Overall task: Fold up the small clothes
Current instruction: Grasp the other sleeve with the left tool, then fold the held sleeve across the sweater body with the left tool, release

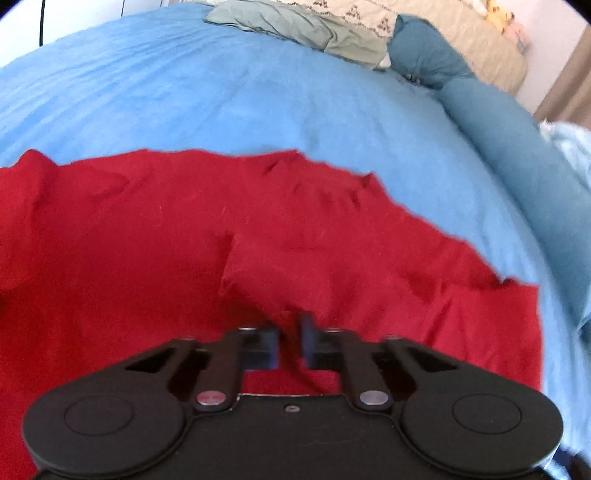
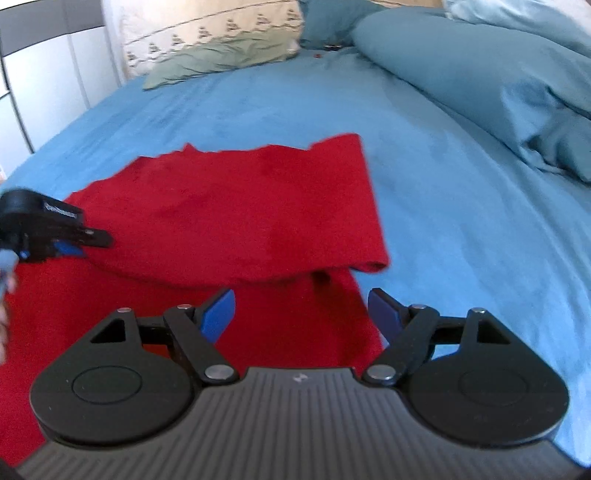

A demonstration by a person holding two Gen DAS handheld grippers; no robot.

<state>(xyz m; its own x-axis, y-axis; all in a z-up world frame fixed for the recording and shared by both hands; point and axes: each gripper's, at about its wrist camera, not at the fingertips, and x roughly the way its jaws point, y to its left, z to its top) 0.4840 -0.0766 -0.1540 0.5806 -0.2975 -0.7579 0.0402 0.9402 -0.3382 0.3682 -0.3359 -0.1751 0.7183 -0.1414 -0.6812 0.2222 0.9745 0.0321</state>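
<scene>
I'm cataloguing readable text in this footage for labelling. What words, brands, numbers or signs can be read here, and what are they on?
No text can be read in either view.
Left hand-held gripper: a pale printed strip on its body, too small and blurred to read.
Right hand-held gripper: a small pale logo mark on its ribbed housing, a symbol, not letters.
Cream pillow: rows of small dark motifs, a pattern, not words.
Red garment and blue bedsheet: no print visible.

A bed [image 2: 443,192] is covered by a bright blue sheet. A teal duvet [image 2: 480,66] is bunched at the upper right of the frame. A sage-green pillow [image 2: 221,59] is laid before a cream patterned pillow [image 2: 207,22] at the top. White cupboard doors [image 2: 48,92] are seen at the upper left.
</scene>
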